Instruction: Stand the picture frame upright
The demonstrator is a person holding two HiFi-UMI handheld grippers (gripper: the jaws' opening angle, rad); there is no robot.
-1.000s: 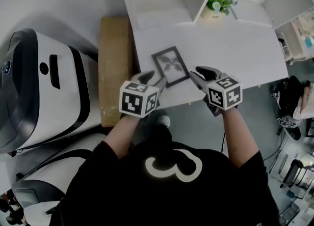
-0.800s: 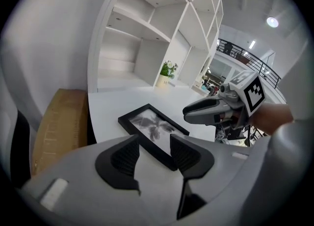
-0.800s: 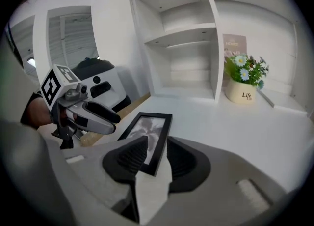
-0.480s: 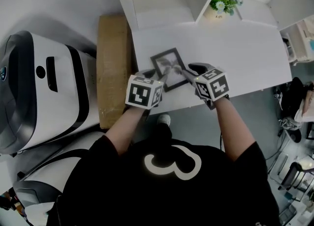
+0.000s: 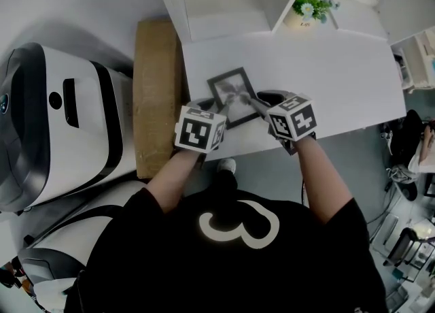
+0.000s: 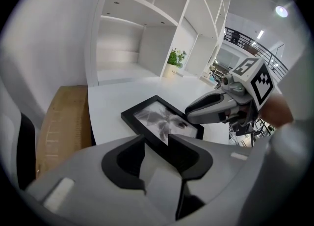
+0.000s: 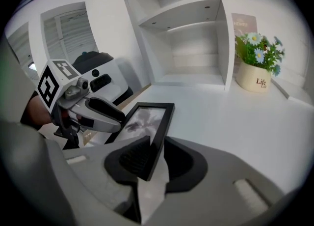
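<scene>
Here the picture frame (image 5: 232, 90) lies flat, long axis pointing away; jaws of left gripper (image 5: 217, 108) and right gripper (image 5: 252, 102), just closing, pinch its near corners.

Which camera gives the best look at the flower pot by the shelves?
The right gripper view: the flower pot is large and unblocked, flowers and white pot clear. The head view shows the flower pot small, from above; the left gripper view shows it tiny and far off.
</scene>
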